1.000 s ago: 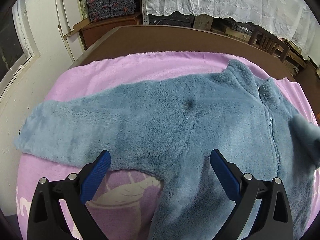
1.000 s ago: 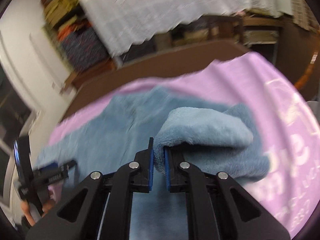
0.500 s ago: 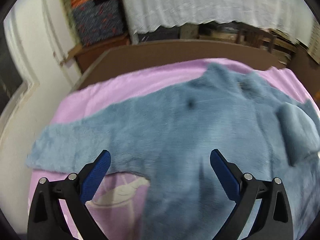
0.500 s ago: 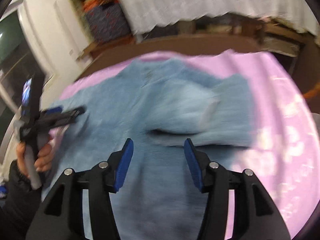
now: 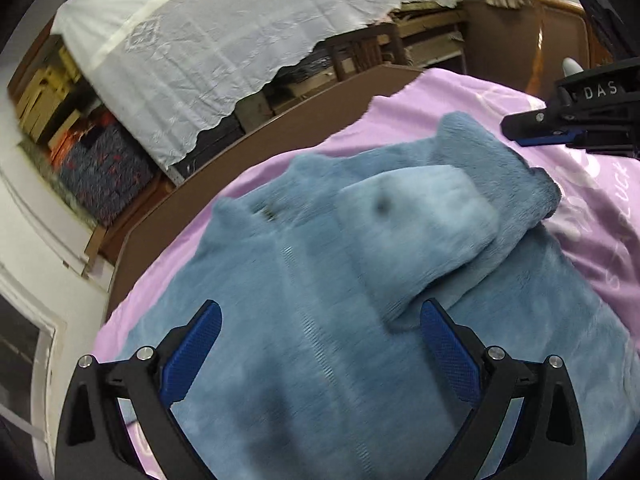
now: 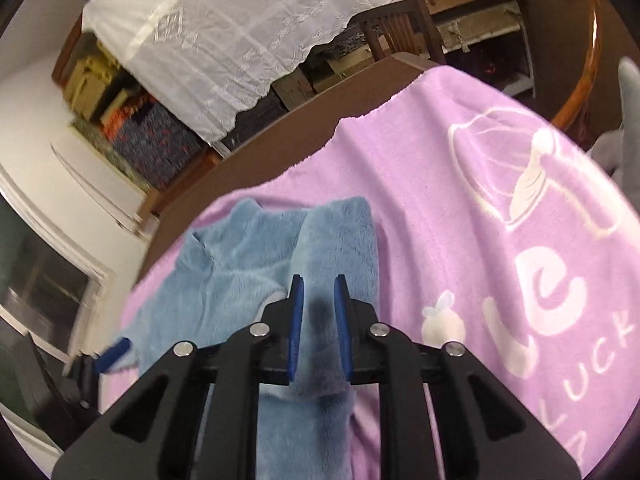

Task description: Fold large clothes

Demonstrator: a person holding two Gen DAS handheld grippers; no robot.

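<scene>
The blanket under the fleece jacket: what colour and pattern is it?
The blanket is lilac pink with white drawings and lettering, clearest in the right wrist view.

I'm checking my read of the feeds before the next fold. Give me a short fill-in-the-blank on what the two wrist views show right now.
1. The fleece garment is ____ in colour.
2. It lies on a ____ blanket printed with white letters.
3. The left gripper has its jaws wide ____ above the garment.
4. One sleeve lies folded ____ the garment's body.

Missing words: blue; purple; open; over
</scene>
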